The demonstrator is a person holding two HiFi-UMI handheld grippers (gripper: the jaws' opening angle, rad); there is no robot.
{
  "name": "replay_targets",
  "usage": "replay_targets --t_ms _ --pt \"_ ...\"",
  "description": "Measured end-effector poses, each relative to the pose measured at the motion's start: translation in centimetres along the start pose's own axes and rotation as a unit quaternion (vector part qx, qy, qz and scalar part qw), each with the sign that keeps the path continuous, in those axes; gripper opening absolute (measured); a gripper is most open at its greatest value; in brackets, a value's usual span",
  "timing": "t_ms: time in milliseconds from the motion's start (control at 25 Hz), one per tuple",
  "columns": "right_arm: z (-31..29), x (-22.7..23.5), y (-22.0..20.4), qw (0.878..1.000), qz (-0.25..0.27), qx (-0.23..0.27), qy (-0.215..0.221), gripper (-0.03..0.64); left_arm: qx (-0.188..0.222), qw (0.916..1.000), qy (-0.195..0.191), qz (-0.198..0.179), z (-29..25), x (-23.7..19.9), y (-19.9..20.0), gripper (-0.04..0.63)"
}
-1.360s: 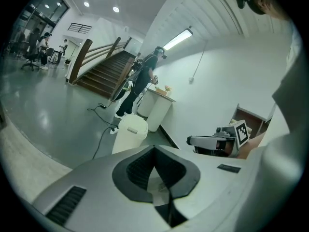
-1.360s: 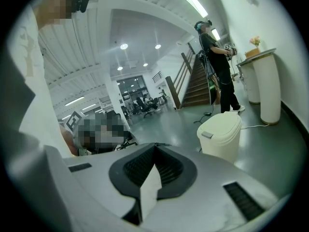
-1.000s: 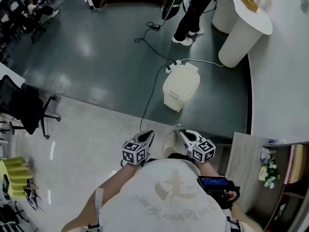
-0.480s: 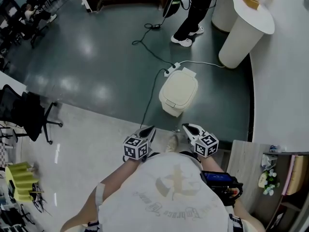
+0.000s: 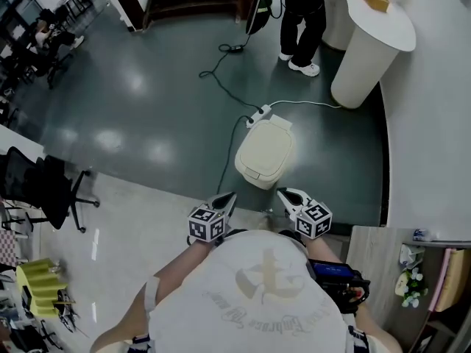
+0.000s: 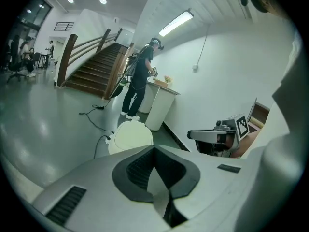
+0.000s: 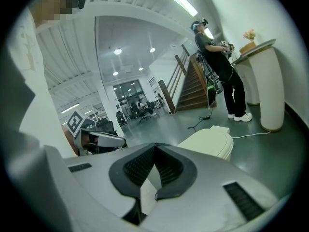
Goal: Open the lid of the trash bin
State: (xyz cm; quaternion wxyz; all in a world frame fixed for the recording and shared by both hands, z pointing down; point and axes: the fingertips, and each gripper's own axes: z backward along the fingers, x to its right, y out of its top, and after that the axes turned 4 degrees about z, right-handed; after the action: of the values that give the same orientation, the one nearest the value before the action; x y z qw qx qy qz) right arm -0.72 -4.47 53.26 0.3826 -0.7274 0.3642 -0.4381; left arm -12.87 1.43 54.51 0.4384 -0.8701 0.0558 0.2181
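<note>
You hold both tools low in front of your body, side by side and apart. The left tool point(image 5: 229, 197) is clenched on nothing, and the right tool point(image 5: 282, 193) is clenched and empty too. Both point toward the cream bin point(image 5: 254, 173), which stands on the dark floor point(image 5: 147, 101) just ahead with its lid point(image 5: 268, 144) down. Neither tool touches it. A power strip point(image 5: 259, 115) lies just behind the bin.
</note>
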Motion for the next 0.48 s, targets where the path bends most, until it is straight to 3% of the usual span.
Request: replay_targets --t_ms 480 --pt "0.1 3.7 -0.5 0.999 -0.028 0.008 -0.012 0.005 -0.029 0.9994 0.002 -0.021 -3.4 0.3 1.2 0.011"
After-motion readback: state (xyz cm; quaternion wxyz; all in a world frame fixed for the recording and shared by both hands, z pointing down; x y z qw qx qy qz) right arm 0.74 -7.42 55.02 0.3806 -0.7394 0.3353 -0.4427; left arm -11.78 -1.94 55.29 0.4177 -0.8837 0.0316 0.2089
